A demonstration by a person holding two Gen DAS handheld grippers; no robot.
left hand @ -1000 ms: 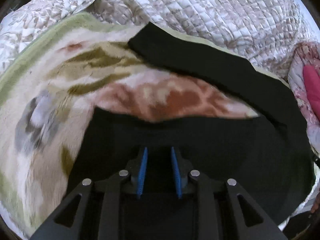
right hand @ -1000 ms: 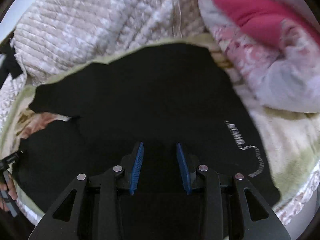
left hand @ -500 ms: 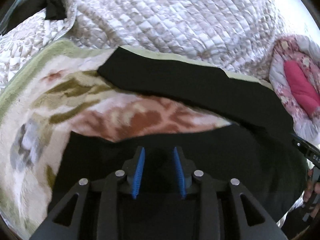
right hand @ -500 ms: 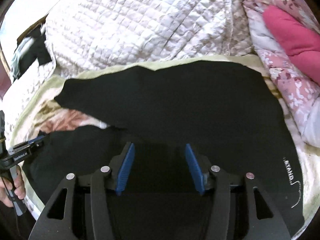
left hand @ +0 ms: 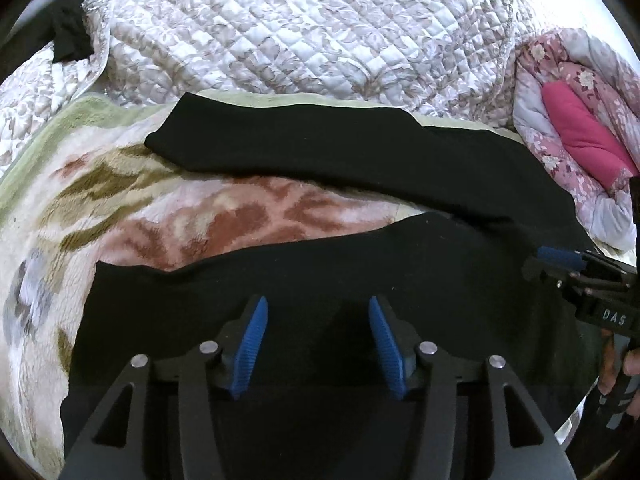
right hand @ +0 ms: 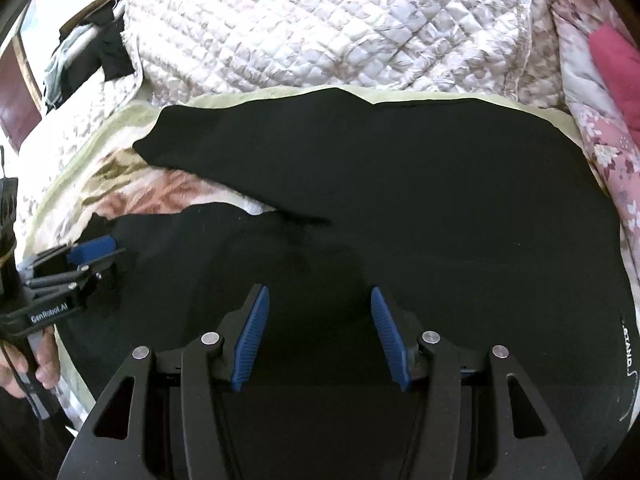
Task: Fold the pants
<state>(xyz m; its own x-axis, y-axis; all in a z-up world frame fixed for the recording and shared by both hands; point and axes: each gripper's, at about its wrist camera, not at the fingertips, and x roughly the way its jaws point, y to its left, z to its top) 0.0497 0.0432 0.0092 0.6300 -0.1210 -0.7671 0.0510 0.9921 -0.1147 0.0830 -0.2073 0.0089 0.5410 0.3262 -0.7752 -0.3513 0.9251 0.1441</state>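
Note:
Black pants lie spread on a fleecy floral blanket, the two legs reaching left with a gap between them. The far leg lies along the blanket's green border, the near leg right under my left gripper. Its jaws are opening, and nothing is pinched between the blue pads. My right gripper hovers open over the seat of the pants, also holding nothing. White lettering marks the pants near the right edge. Each gripper shows at the side of the other's view.
A white quilted cover is bunched behind the blanket. A pink floral duvet with a magenta lining lies at the right. Dark clothes hang on a rail at the far left. A hand grips the left tool.
Both grippers' jaws have spread apart and let go of the cloth. Both have drawn back from the pants, so more of the legs shows. The right gripper has come into the left view.

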